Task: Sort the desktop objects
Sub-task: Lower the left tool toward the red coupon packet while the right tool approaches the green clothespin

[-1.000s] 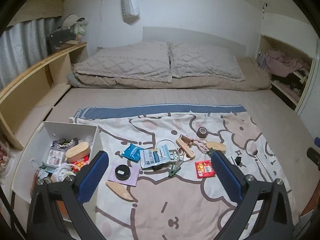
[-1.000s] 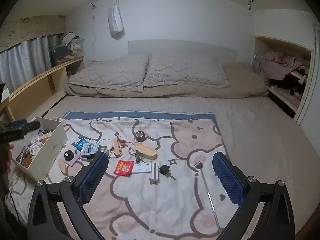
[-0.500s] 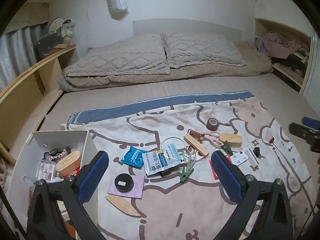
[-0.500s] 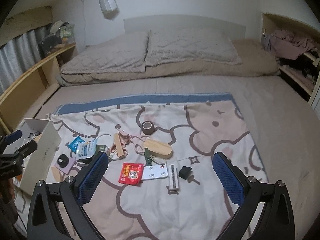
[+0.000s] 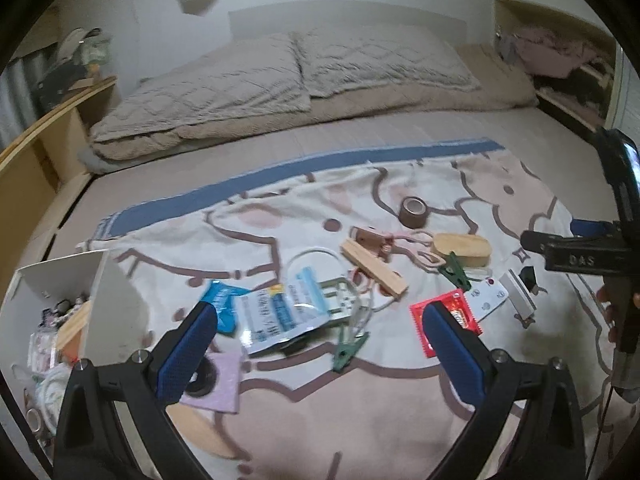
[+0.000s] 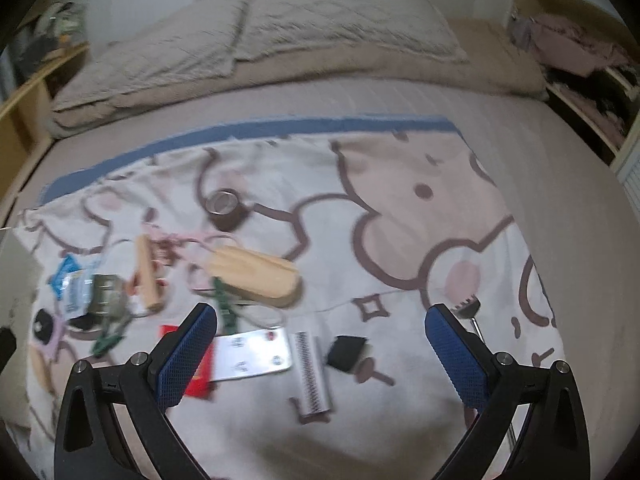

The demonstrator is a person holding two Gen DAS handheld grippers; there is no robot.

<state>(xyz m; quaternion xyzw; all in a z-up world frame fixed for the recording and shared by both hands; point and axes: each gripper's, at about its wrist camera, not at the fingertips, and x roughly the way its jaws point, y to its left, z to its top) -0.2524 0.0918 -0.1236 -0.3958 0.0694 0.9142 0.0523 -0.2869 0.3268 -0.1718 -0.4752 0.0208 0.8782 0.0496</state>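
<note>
From the left wrist camera, my left gripper (image 5: 316,332) has its blue pads spread wide with nothing between them. Framed in that gap, lower down on the cartoon blanket (image 5: 400,412), lie the clear printed pouch (image 5: 280,314) and a green clothespin (image 5: 349,347) just beside its right corner. The pin's long axis runs roughly away from me, tilted a little, so I judge the fingers would close across its width. A red packet (image 5: 460,312) sits partly behind my right-hand pad. The white box (image 5: 102,280) stands at the blanket's left edge, open at the top, already holding several small items (too jumbled to name, though one wooden piece shows). The left hand is clearly the nearer one to that box.

From the right wrist camera (somewhat blurred), my right gripper (image 6: 322,344) is likewise wide apart and empty. Between its fingers lie a white card (image 6: 252,354), a small comb-like strip (image 6: 310,372) running lengthwise away from me, and a black block (image 6: 346,353) just right of it. The wooden oval case (image 6: 254,276) lies farther out and leftward, its long axis slanting across the view. I judge the right hand better placed for these.
</note>
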